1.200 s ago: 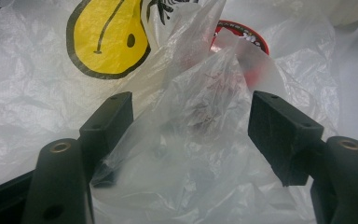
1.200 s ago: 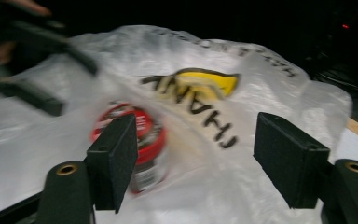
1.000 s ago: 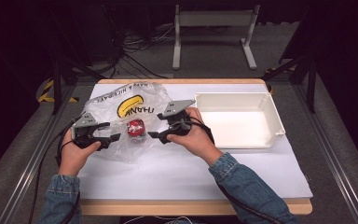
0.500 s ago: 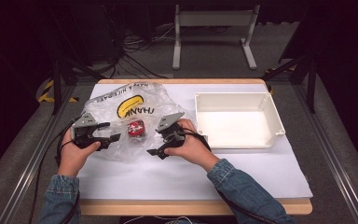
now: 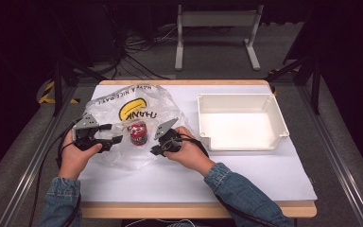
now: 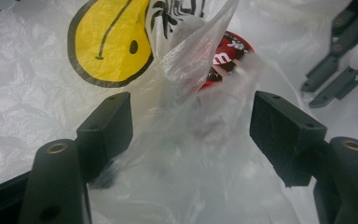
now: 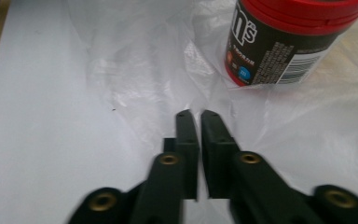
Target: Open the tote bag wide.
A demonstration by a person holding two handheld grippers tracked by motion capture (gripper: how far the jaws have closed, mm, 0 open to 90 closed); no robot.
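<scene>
A clear plastic bag (image 5: 105, 105) with a yellow smiley face lies at the table's left. A red-lidded M&M's jar (image 5: 137, 134) stands upright inside it. My left gripper (image 5: 114, 134) is at the bag's left side, open. In the left gripper view a raised fold of the bag (image 6: 186, 154) sits between its wide jaws (image 6: 193, 112), and the jar (image 6: 226, 51) shows behind. My right gripper (image 5: 154, 150) is low at the bag's front right. The right gripper view shows it (image 7: 199, 114) shut over the thin film (image 7: 144, 56), a little short of the jar (image 7: 279, 42).
A white rectangular tray (image 5: 238, 100) stands empty at the right. White paper (image 5: 217, 184) covers the tabletop. A metal stand (image 5: 215, 14) and cables lie on the floor beyond the far edge.
My right gripper has dropped from the bag's upper right edge toward the person, to the bag's front right. The left gripper, bag and jar have stayed put.
</scene>
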